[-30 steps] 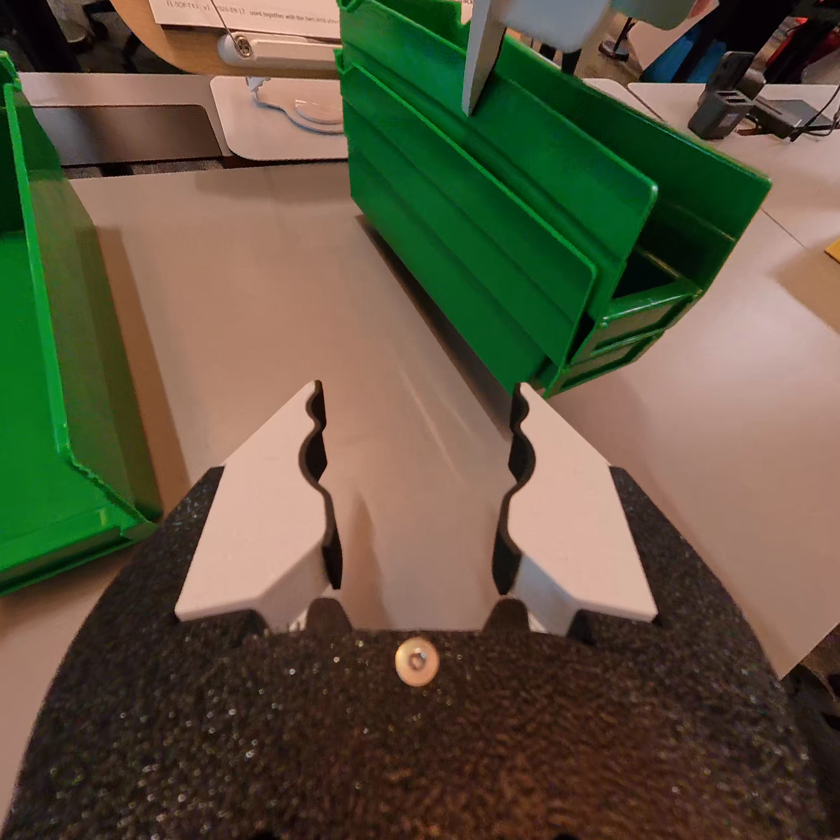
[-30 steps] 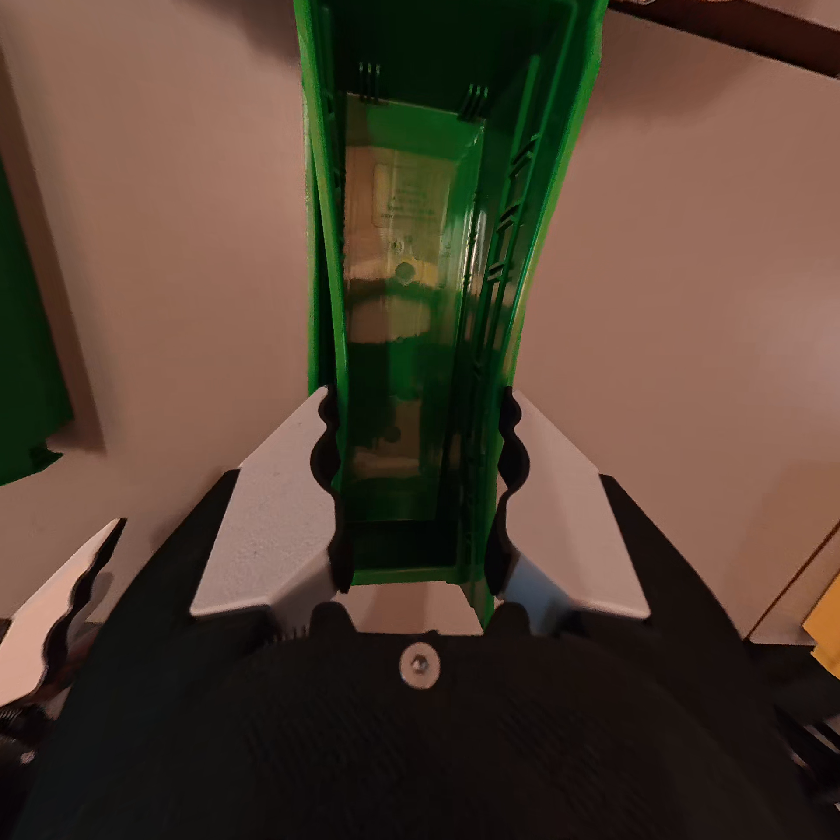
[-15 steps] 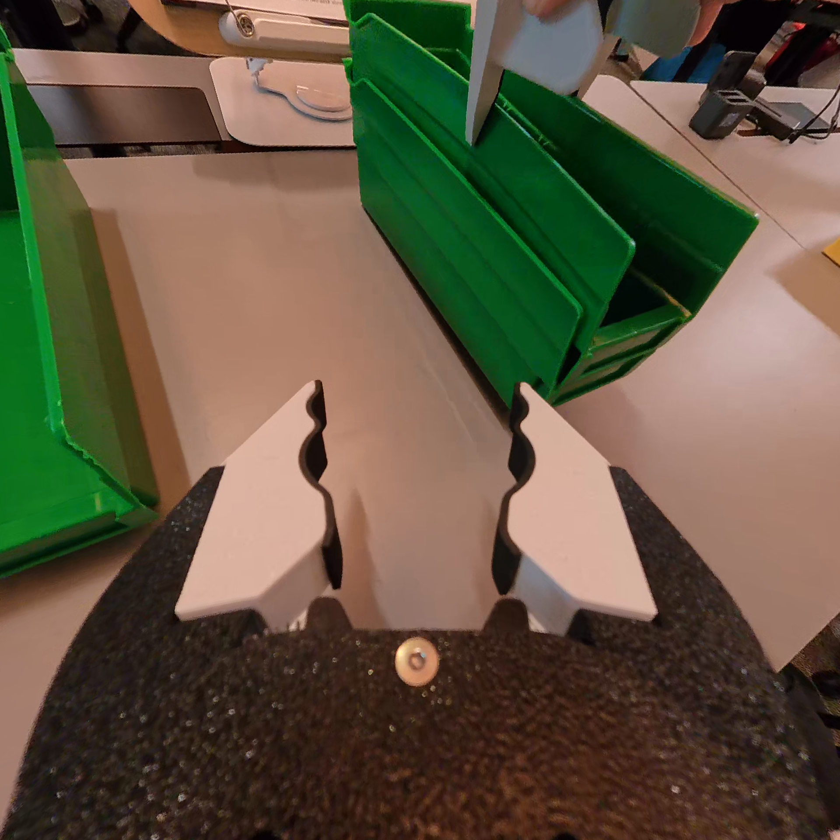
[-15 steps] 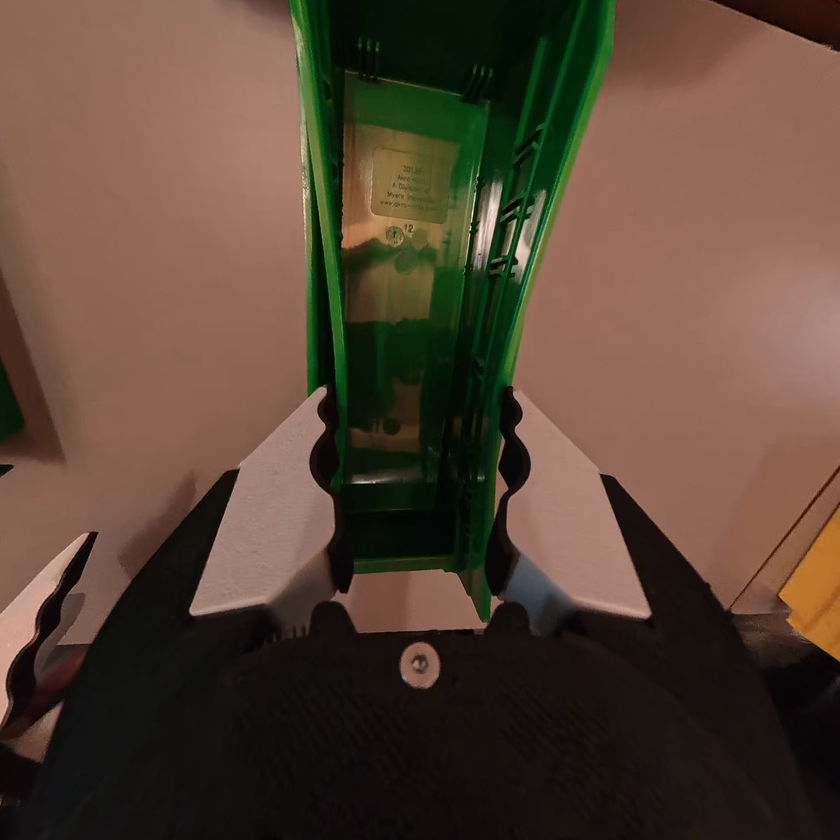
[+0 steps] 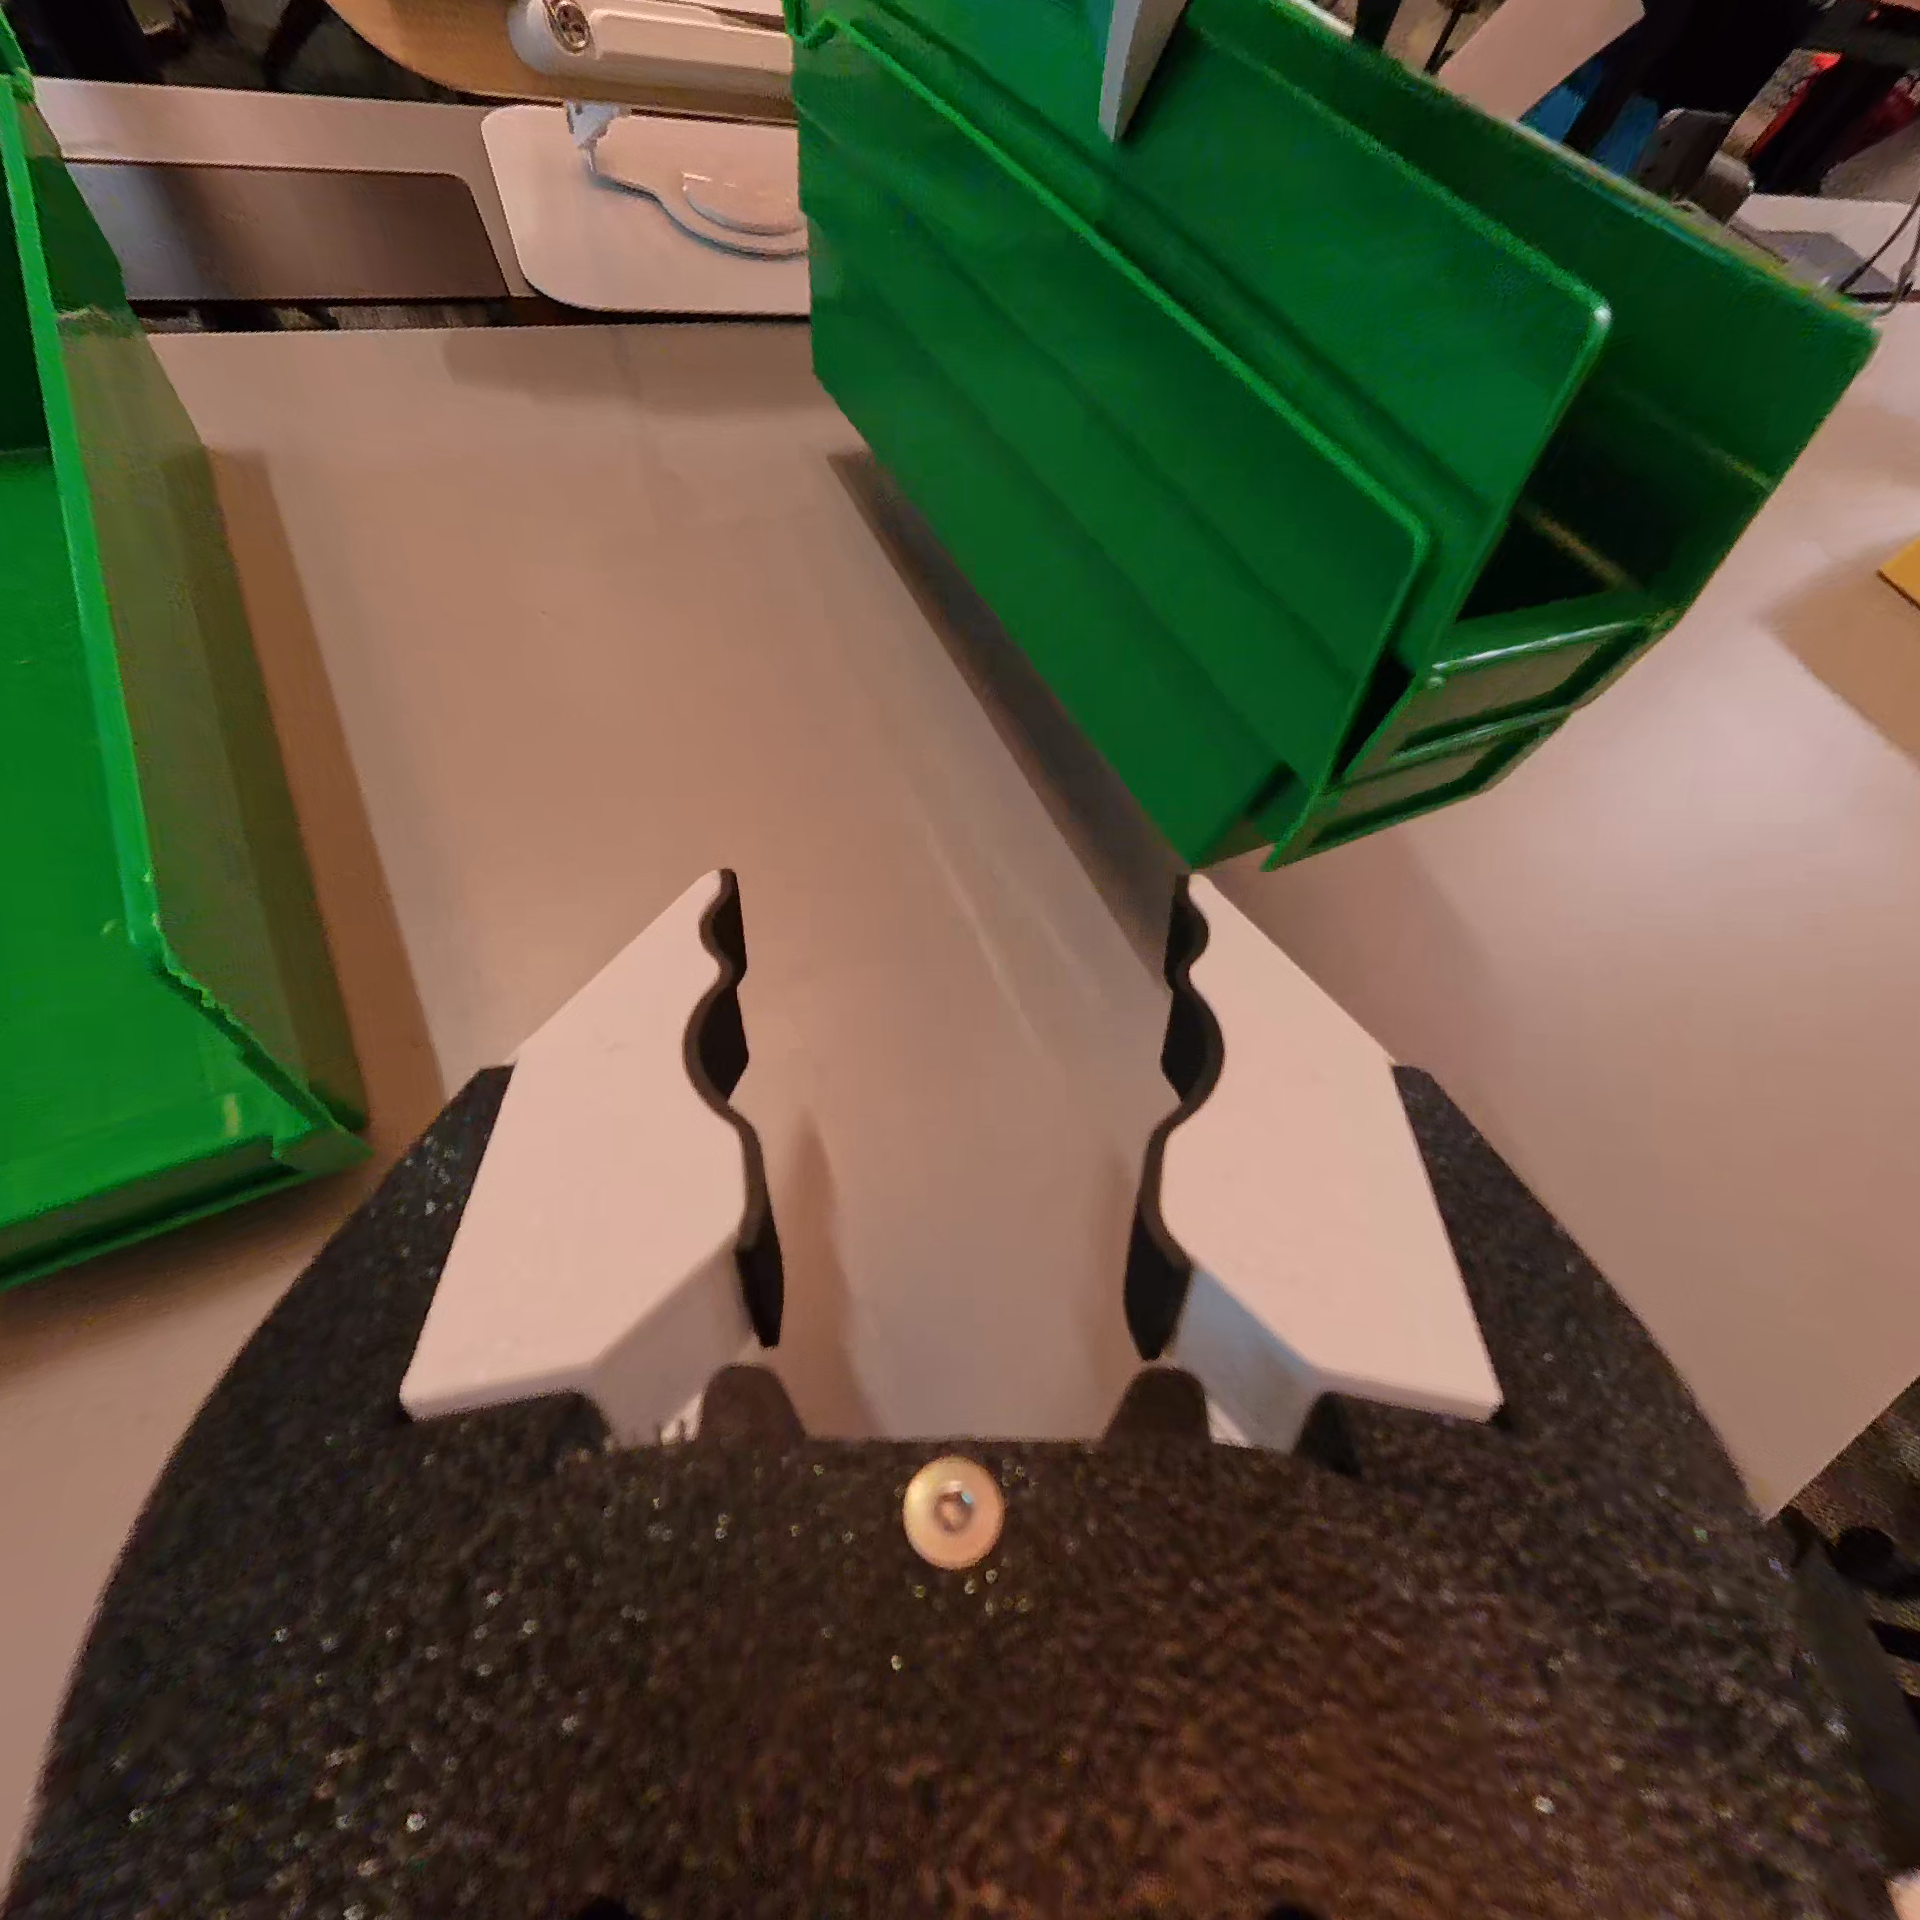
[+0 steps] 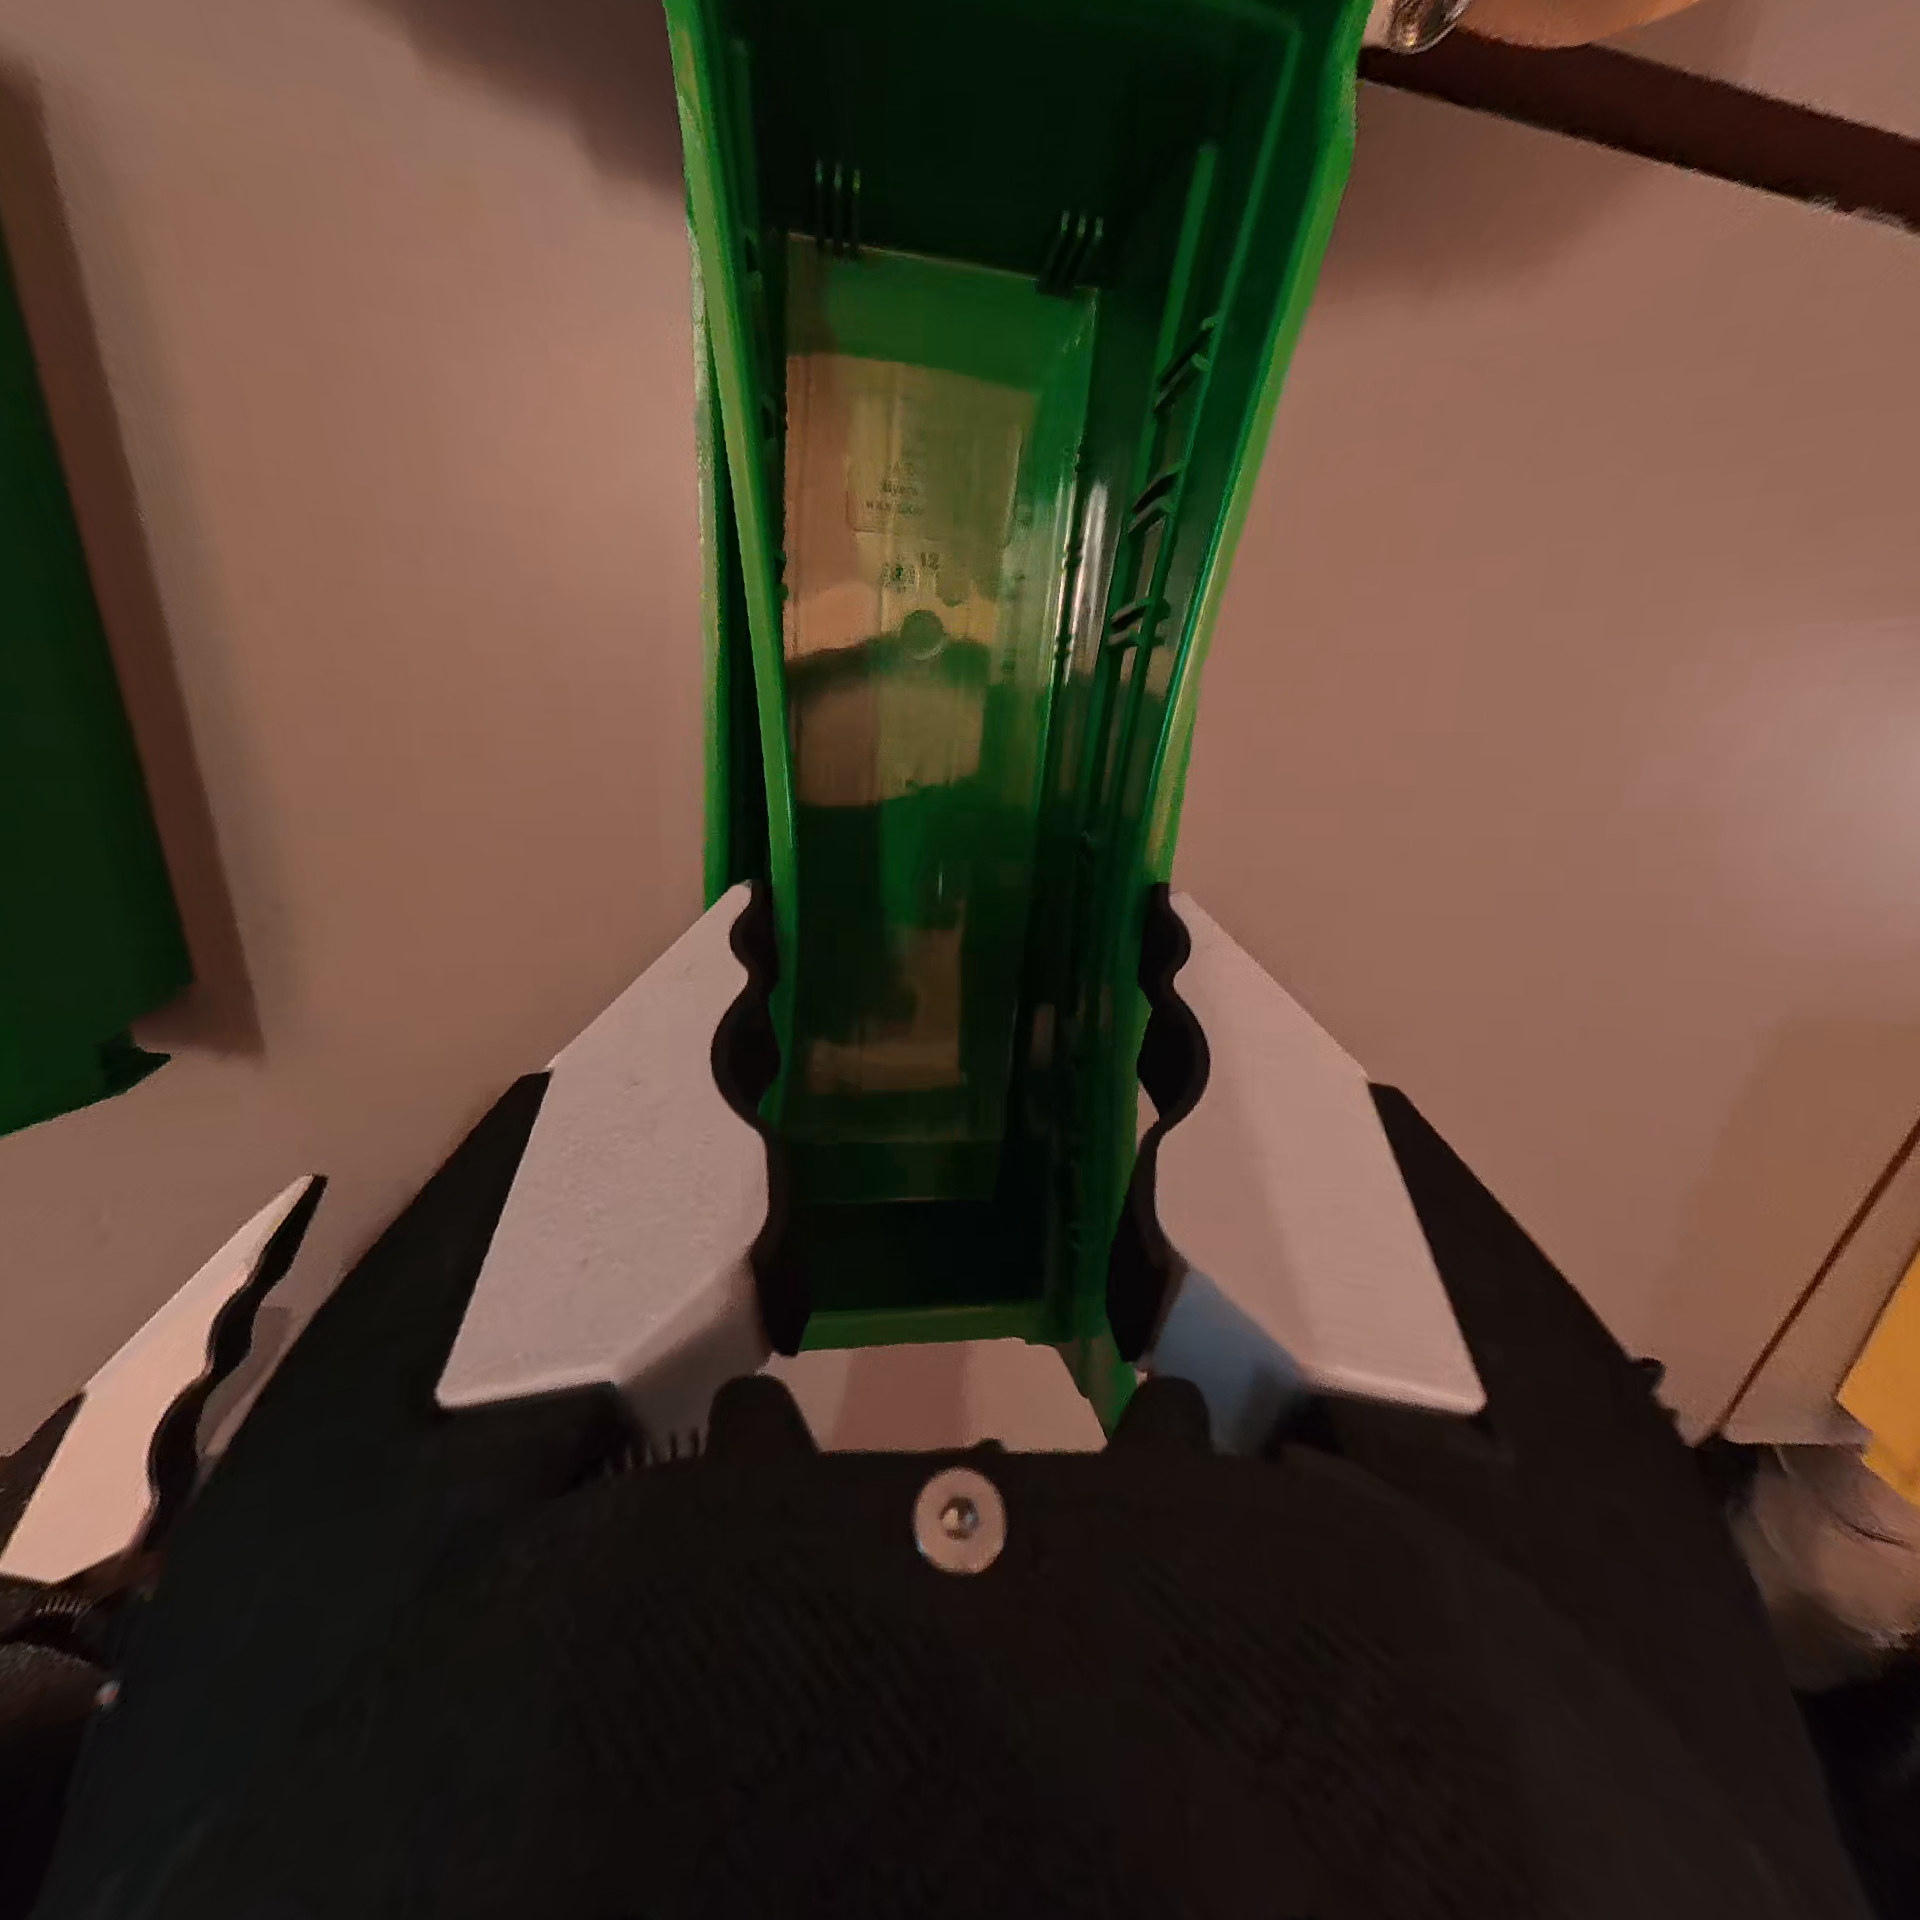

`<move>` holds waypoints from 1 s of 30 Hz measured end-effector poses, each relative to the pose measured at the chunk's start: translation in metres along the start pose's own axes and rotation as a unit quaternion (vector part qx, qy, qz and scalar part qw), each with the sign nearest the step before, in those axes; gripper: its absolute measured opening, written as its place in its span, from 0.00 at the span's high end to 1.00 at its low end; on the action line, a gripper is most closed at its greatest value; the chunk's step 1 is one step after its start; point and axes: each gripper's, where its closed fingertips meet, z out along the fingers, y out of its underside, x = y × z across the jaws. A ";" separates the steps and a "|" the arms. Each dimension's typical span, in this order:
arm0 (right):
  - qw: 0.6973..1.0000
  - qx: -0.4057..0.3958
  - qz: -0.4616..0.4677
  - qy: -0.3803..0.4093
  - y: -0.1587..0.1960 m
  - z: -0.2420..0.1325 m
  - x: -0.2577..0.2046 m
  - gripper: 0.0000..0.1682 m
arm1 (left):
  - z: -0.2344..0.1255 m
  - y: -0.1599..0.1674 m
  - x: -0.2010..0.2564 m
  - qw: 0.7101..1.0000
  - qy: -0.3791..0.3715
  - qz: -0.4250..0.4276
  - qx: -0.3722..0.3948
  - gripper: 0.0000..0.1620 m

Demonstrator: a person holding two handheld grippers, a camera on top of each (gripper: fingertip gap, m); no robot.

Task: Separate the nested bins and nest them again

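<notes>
- Right wrist view: our right hand-held gripper (image 6: pixel 951 1101) is clamping the nested bins (image 6: pixel 997 582), lifting them off the counter (image 6: pixel 1558 623).
- Our left hand-held gripper (image 5: pixel 956 1112) is hanging wide, empty; next we are needing it on the outer bin (image 5: pixel 1039 499).

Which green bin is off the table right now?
The inner bin of the nested pair on the right, tilted up out of the outer bin. The separate bin at left rests flat on the table.
</notes>
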 end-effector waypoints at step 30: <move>0.998 0.022 0.010 -0.058 -0.004 0.003 -0.001 0.58 | 0.003 0.000 0.005 1.000 0.007 -0.003 0.002 0.51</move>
